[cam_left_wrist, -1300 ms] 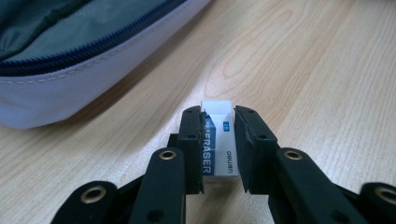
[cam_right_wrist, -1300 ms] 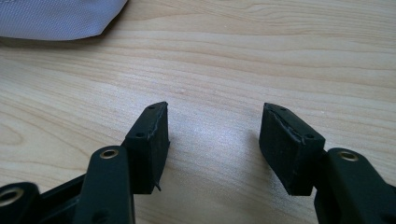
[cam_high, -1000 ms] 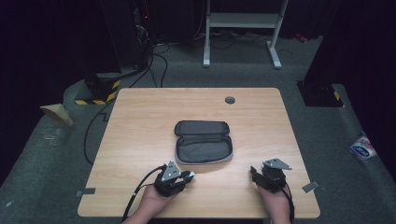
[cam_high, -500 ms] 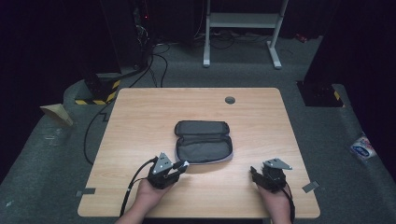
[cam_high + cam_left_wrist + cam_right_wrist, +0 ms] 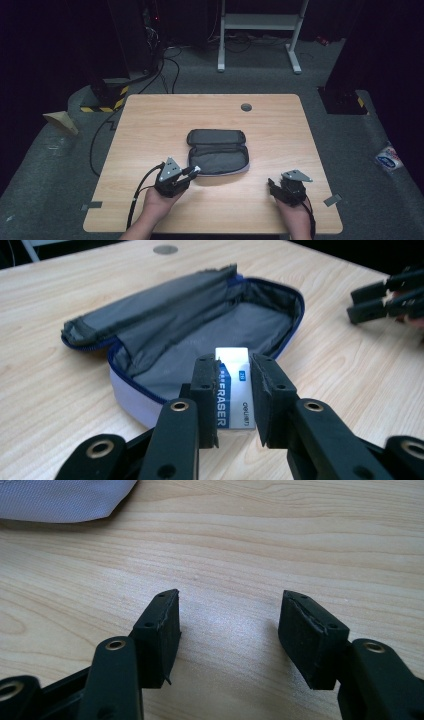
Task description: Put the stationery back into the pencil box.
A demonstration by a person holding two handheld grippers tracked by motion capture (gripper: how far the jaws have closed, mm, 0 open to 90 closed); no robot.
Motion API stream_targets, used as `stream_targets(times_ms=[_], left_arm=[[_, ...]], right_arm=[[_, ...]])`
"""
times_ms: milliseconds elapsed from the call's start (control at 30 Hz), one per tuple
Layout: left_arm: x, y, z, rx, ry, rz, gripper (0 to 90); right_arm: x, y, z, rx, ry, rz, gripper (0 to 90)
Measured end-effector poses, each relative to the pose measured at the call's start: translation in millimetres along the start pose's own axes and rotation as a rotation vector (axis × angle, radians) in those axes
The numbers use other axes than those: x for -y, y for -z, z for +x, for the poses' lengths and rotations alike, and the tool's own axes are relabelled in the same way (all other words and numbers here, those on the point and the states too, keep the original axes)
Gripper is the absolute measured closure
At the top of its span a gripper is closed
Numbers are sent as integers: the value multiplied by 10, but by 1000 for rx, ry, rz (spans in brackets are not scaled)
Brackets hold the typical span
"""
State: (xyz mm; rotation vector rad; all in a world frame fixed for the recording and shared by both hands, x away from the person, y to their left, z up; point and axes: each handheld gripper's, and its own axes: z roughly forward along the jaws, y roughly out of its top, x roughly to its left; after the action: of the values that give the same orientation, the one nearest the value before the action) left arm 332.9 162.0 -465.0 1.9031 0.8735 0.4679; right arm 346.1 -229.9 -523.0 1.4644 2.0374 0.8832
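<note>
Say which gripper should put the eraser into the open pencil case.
Left. The left gripper is shut on the eraser at the pencil case rim; the right gripper stands open over bare table.

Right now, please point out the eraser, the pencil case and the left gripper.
eraser [image 5: 239, 365], left gripper view, on its white upper end.
pencil case [image 5: 215, 137], high view, on its open lid.
left gripper [image 5: 235, 400], left gripper view, midway between its jaws, shut on the eraser.

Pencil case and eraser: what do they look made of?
The pencil case looks like soft woven fabric, matte grey inside with blue zipper edging; its flap sags and creases. The eraser, clamped in the left claw, seems white rubber or vinyl in a glossy printed blue-and-white paper sleeve.
</note>
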Motion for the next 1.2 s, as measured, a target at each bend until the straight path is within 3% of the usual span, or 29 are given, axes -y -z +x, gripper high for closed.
stream_targets(times_ms=[467,733,1200], left_arm=[[-229,-92,44,-19,4,8,731],[-290,-225,41,-22,8,19,730],[-350,-298,71,-23,20,8,731]], right_arm=[[-8,-9,2,1,6,2,401],[-7,-8,5,0,6,3,395],[-6,-8,8,1,3,3,393]])
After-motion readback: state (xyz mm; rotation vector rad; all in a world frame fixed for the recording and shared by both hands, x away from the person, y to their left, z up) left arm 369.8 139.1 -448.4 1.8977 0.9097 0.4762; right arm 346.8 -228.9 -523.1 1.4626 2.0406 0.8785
